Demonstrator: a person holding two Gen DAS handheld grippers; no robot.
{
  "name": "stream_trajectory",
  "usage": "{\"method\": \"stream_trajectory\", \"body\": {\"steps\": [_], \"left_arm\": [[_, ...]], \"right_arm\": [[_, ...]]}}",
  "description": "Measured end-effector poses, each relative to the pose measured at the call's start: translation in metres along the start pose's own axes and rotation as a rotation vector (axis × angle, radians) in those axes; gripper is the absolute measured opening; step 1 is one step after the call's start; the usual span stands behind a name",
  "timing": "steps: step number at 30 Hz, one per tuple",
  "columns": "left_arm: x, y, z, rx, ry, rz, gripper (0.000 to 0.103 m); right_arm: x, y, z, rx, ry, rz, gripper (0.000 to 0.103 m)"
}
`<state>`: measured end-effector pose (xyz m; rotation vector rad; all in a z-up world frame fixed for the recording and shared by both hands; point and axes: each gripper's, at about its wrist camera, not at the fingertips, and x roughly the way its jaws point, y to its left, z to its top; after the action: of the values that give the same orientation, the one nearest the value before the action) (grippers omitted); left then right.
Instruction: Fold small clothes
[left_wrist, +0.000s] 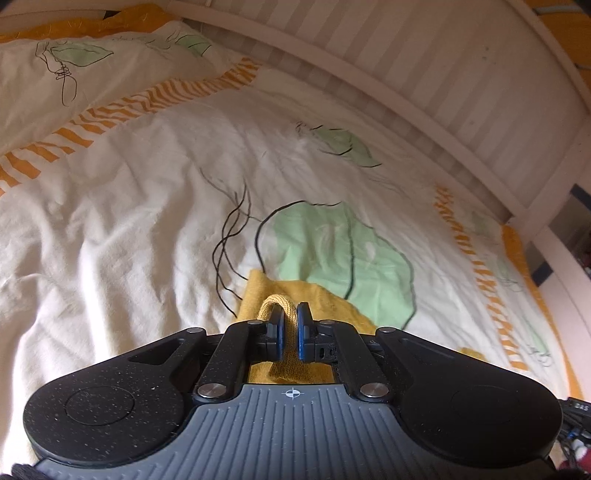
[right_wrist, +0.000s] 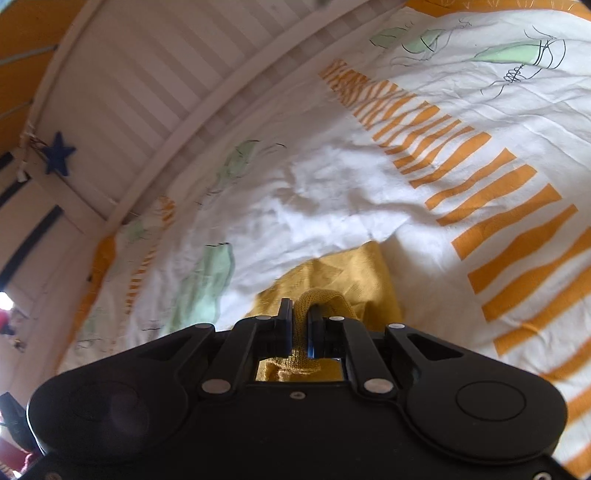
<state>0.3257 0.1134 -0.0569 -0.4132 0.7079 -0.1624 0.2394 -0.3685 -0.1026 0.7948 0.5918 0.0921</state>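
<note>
A small mustard-yellow knitted garment (left_wrist: 317, 295) lies low over the white bed cover. In the left wrist view my left gripper (left_wrist: 290, 317) is shut on a ribbed edge of it, which loops up between the blue pads (left_wrist: 304, 328). In the right wrist view the same yellow garment (right_wrist: 351, 273) spreads ahead on the cover, and my right gripper (right_wrist: 300, 321) is shut on another ribbed fold of it. Most of the cloth is hidden under both gripper bodies.
The bed cover (left_wrist: 147, 206) is white with green leaf prints and orange stripes (right_wrist: 498, 206), and it is wrinkled. A white slatted bed rail (left_wrist: 424, 74) runs along the far side; in the right wrist view a blue star (right_wrist: 57, 153) hangs on the rail (right_wrist: 155, 99).
</note>
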Motion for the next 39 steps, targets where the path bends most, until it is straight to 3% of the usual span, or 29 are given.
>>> {"method": "stream_trajectory", "body": {"steps": [5, 6, 7, 8, 10, 12, 13, 19, 29, 34, 39], "left_arm": [[0.019, 0.008, 0.003, -0.034, 0.031, 0.012, 0.011], [0.021, 0.007, 0.004, -0.033, 0.037, 0.019, 0.017], [0.021, 0.006, 0.006, -0.028, 0.022, 0.033, 0.034], [0.017, 0.005, 0.006, -0.016, -0.007, 0.040, 0.040], [0.009, 0.000, 0.010, 0.022, -0.060, 0.053, 0.044], [0.000, -0.006, 0.014, 0.060, -0.076, 0.060, 0.049], [-0.004, -0.009, 0.014, 0.077, -0.082, 0.057, 0.052], [-0.024, -0.026, -0.006, 0.159, -0.043, 0.045, 0.062], [-0.021, -0.044, -0.075, 0.350, 0.060, 0.039, 0.063], [0.004, -0.041, -0.088, 0.383, 0.093, 0.091, 0.063], [0.008, -0.036, -0.089, 0.347, 0.088, 0.091, 0.068]], "right_arm": [[0.017, -0.002, 0.000, -0.036, -0.005, -0.060, 0.019], [0.019, -0.003, 0.001, -0.039, -0.008, -0.070, 0.020], [0.020, -0.003, 0.001, -0.041, -0.010, -0.078, 0.020], [0.020, -0.003, 0.000, -0.044, -0.012, -0.084, 0.020], [0.020, -0.002, 0.001, -0.055, -0.030, -0.092, 0.030], [0.014, 0.002, 0.001, -0.090, -0.073, -0.110, 0.065], [0.010, 0.004, 0.001, -0.114, -0.101, -0.118, 0.069], [-0.008, 0.023, -0.002, -0.225, -0.129, -0.136, 0.070], [-0.004, 0.070, -0.063, -0.519, 0.029, -0.125, 0.069], [0.014, 0.087, -0.084, -0.615, 0.076, -0.142, 0.069], [0.040, 0.094, -0.091, -0.666, 0.118, -0.183, 0.068]]}}
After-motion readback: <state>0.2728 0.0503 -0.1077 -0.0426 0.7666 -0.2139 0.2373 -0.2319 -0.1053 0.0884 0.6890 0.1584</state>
